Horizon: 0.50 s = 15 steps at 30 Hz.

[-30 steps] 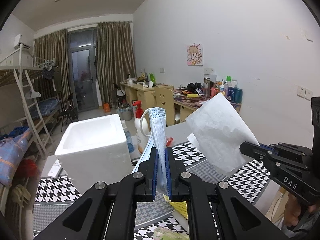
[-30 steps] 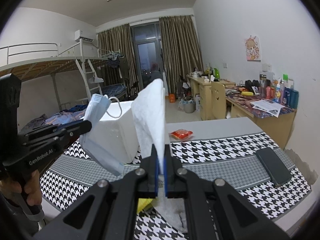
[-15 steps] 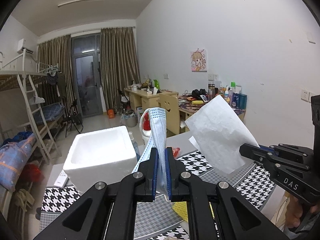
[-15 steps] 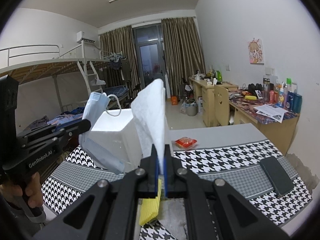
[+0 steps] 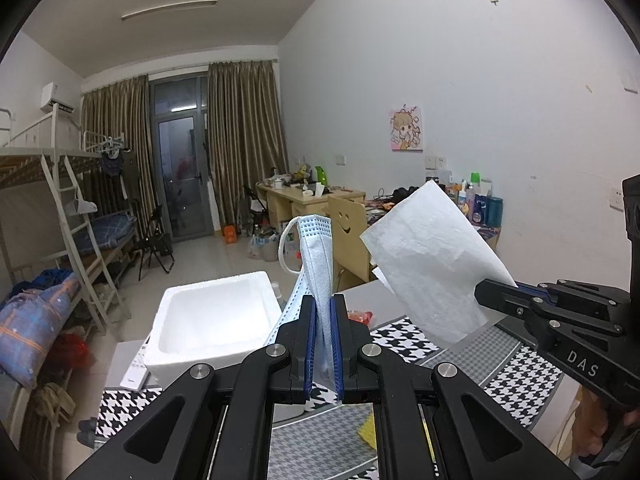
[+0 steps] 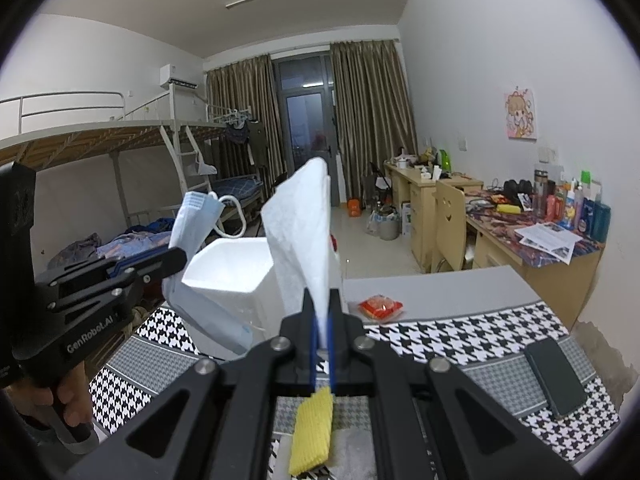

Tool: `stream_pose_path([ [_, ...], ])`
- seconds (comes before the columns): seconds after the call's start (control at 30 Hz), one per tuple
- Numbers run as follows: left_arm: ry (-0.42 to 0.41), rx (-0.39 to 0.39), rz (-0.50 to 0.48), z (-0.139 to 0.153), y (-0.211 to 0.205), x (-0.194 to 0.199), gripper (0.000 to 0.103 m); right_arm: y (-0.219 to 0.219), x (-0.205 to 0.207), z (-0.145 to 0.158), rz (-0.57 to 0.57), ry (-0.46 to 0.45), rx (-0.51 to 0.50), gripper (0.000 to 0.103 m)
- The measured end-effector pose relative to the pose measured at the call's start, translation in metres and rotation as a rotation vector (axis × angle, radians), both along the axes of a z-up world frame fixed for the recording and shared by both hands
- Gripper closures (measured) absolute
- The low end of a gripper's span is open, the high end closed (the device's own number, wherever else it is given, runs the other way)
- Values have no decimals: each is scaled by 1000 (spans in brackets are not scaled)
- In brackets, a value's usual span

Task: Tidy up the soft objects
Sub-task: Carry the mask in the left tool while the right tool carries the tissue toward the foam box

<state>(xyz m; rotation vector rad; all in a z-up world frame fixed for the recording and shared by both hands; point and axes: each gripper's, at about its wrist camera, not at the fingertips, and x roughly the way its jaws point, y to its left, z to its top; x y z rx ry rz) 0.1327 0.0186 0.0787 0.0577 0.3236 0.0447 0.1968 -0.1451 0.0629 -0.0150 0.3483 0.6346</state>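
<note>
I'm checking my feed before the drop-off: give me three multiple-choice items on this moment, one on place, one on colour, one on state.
1. Where does the dark phone lie?
A. on the houndstooth cloth
B. in the foam box
C. on the bunk bed

2. What colour is the sponge under the right tool?
A. red
B. yellow
C. green

3. What does the left tool hold?
A. nothing
B. the white tissue
C. the blue face mask

A: it rests flat on the cloth. B: plainly yellow. C: the mask is pinched between its shut pads.
</note>
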Motion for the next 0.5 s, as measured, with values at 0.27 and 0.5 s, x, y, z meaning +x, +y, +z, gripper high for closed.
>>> stream_pose_path([
  [0.27,-19,11,44,4,9,5,95,15,7,12,23,-15,-9,97],
  [0.5,-23,11,82,9,20,14,95,25,14,18,33,-25,-7,97],
])
